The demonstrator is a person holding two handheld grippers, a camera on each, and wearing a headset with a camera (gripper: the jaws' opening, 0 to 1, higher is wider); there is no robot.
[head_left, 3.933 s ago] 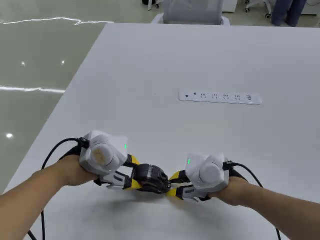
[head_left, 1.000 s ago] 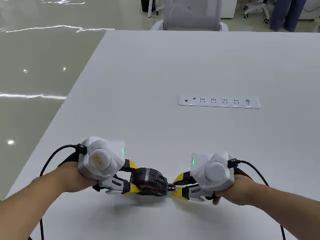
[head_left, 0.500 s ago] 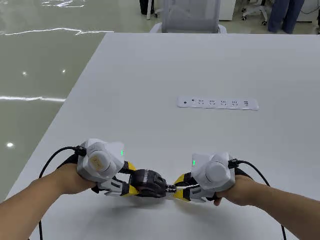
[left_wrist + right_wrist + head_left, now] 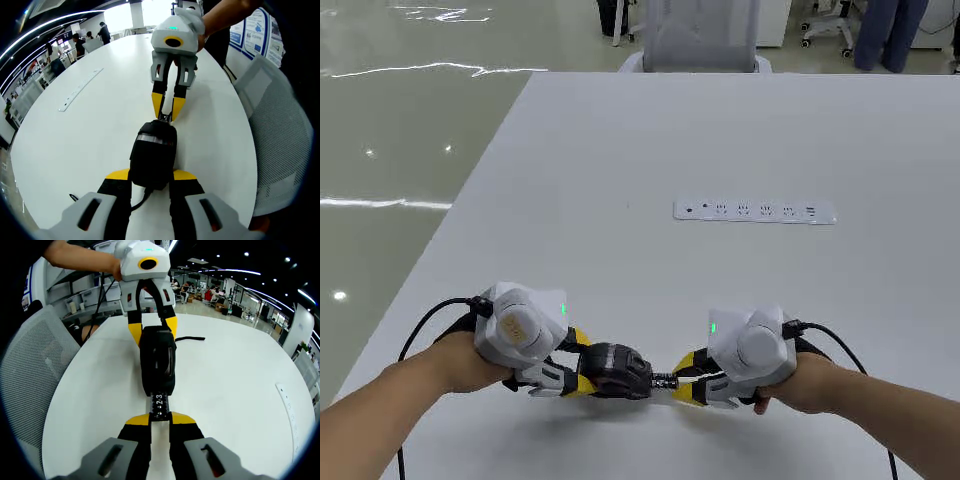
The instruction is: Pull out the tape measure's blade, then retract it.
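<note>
Left tongs (image 4: 151,175) clamp tape measure (image 4: 154,152) low over bench (image 4: 720,130). Right tongs (image 4: 160,418) pinch blade (image 4: 159,402), short length out. Pull barely begun; full extension and retraction remain.

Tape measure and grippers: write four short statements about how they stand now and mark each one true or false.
1. The left gripper is shut on the tape measure. True.
2. The blade stretches far across the table. False: only a short bit shows, between the tape measure and the right gripper.
3. The right gripper is shut on the blade. True.
4. The power strip lies between the two grippers. False: it lies farther up the table, apart from both.
</note>
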